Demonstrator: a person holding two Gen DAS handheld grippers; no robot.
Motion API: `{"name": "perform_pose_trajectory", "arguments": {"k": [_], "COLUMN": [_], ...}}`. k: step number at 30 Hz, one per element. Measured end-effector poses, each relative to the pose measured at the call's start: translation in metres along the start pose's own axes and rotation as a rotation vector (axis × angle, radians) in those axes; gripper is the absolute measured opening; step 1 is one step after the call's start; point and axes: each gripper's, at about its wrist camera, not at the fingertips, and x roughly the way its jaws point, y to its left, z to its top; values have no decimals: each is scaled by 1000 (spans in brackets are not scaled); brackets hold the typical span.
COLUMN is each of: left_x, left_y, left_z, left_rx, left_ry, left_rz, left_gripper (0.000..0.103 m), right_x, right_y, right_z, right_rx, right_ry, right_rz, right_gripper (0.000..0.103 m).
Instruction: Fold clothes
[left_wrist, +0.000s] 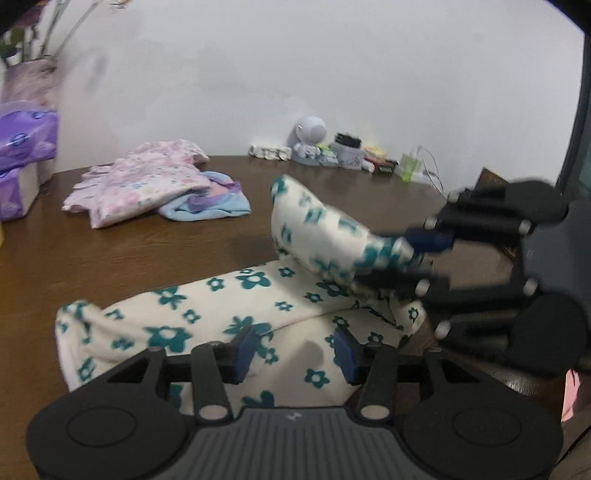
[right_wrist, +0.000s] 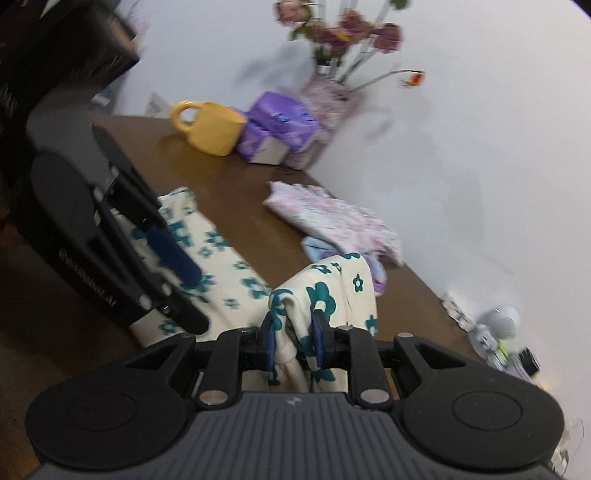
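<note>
Cream cloth with teal flowers on a brown table; beyond, pink floral garment, a yellow mug, purple tissue packs.

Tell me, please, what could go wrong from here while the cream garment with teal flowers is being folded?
The right gripper pinches only a bunched end of the cream garment; it might slip out mid-fold. The left gripper is open over the cloth, so nothing pins the lower layer and it may drag. The lifted end could also sweep into the pink clothes nearby.
</note>
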Motion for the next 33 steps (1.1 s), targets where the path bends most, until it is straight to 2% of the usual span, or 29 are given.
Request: {"name": "perform_pose_trajectory", "arguments": {"k": [2, 8, 12, 15, 16, 20, 22, 26, 29, 33], "left_x": [-6, -17, -23, -16, -13, -4, 2, 4, -1, -10], "left_y": [2, 7, 3, 5, 6, 15, 20, 24, 23, 1], "left_z": [-3, -4, 1, 2, 1, 0, -2, -3, 0, 16], "left_rx": [2, -31, -11, -19, -25, -77, -101, -113, -134, -74], "left_ry": [-25, -80, -126, -99, -86, -27, 2, 1, -43, -141], "left_rz": [25, 45, 67, 80, 85, 109, 108, 107, 100, 53], "left_gripper": [57, 57, 57, 53, 48, 41, 39, 39, 39, 39], "right_x": [5, 19, 20, 19, 19, 16, 13, 14, 15, 14], "right_y": [10, 22, 26, 29, 31, 34, 32, 34, 40, 43], "right_z": [-1, -6, -8, -9, -10, -13, -14, -16, -19, -22], "right_rx": [-35, -70, -86, -102, -108, -123, -110, -131, -162, -167], "right_ry": [12, 45, 43, 36, 35, 17, 2, -6, -10, -22], "right_rz": [13, 45, 46, 42, 43, 43, 50, 65, 65, 67], "right_gripper": [19, 19, 19, 19, 19, 19, 19, 19, 19, 22]}}
